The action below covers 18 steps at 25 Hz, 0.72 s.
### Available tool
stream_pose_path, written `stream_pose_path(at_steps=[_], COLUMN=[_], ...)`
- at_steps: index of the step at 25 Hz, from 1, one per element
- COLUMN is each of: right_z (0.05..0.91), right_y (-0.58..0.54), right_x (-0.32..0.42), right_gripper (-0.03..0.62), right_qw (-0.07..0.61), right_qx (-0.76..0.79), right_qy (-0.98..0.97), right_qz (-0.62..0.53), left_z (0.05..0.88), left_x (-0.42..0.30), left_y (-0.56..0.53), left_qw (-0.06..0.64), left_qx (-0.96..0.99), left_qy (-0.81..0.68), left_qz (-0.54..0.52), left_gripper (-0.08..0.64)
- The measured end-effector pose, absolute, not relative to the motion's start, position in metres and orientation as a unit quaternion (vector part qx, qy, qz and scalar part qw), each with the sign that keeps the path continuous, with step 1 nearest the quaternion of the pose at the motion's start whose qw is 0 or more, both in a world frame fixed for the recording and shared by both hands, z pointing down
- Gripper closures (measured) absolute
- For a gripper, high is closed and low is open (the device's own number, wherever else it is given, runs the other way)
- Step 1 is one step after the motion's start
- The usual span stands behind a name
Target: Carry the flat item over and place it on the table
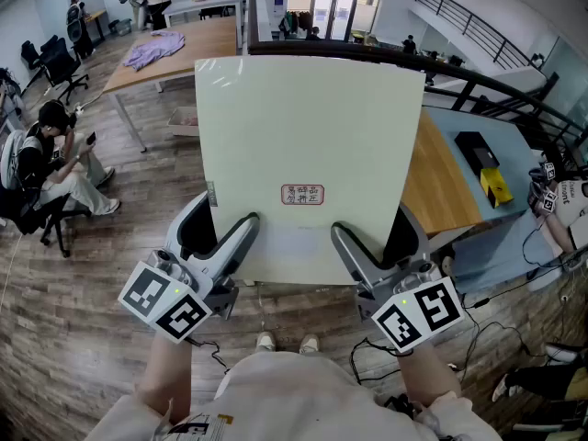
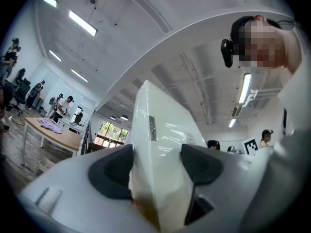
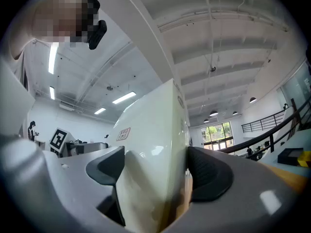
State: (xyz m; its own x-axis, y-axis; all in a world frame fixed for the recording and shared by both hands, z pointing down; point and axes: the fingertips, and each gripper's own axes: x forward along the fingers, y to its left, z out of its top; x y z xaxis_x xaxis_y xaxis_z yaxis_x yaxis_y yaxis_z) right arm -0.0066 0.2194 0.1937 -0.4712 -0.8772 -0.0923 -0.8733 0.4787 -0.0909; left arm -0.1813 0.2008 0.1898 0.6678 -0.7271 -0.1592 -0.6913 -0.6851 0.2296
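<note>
1. Looking down, the head view alone shows the whole top face of the flat white board [image 1: 308, 127], the plank floor [image 1: 110, 274] beneath it and a wooden desk [image 1: 443, 189] whose near part the board's right edge covers
2. Each gripper view shows instead the board's thickness, seen edge-on against the ceiling; the red stamp [image 1: 302, 194] shows in the head view and the right gripper view, not the left one
3. Held about level with its broad face up, the board has its near edge running across the person's front; its sides look close to equal, so no long axis can be picked out
4. Both grippers hold that near edge, the board reaching away from them, the left gripper [image 1: 228, 211] near the left corner and the right gripper [image 1: 375, 223] near the right corner
5. Each gripper's jaws stand wide but are clamped on the board, one dark pad on each face
</note>
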Motion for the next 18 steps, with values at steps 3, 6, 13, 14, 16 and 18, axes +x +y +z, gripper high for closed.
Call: stream_pose_path(at_steps=[3,6,13,14,16,18], right_z=[0.196,0.198,0.200,0.201,0.206,0.210], right_y=[0.221,0.220,0.219,0.218,0.218,0.218], right_x=[-0.003,0.001,0.007,0.014,0.031,0.043], right_gripper=[0.176,0.174,0.173,0.173,0.173,0.173], right_qw=[0.067,0.074,0.077,0.077,0.078,0.080], right_qx=[-0.511,-0.509,-0.504,-0.503,-0.502,-0.501], right_qy=[0.857,0.857,0.859,0.860,0.860,0.860], right_qz=[-0.020,-0.033,-0.046,-0.047,-0.049,-0.053], left_z=[0.190,0.188,0.187,0.189,0.192,0.196], left_x=[-0.177,-0.174,-0.168,-0.161,-0.144,-0.132], left_y=[0.202,0.203,0.204,0.204,0.204,0.204], left_qw=[0.073,0.070,0.070,0.070,0.072,0.075], left_qx=[0.910,0.910,0.906,0.906,0.906,0.906], left_qy=[-0.391,-0.393,-0.402,-0.403,-0.403,-0.402], left_qz=[-0.119,-0.117,-0.111,-0.110,-0.108,-0.106], left_gripper=[0.257,0.256,0.256,0.256,0.256,0.256])
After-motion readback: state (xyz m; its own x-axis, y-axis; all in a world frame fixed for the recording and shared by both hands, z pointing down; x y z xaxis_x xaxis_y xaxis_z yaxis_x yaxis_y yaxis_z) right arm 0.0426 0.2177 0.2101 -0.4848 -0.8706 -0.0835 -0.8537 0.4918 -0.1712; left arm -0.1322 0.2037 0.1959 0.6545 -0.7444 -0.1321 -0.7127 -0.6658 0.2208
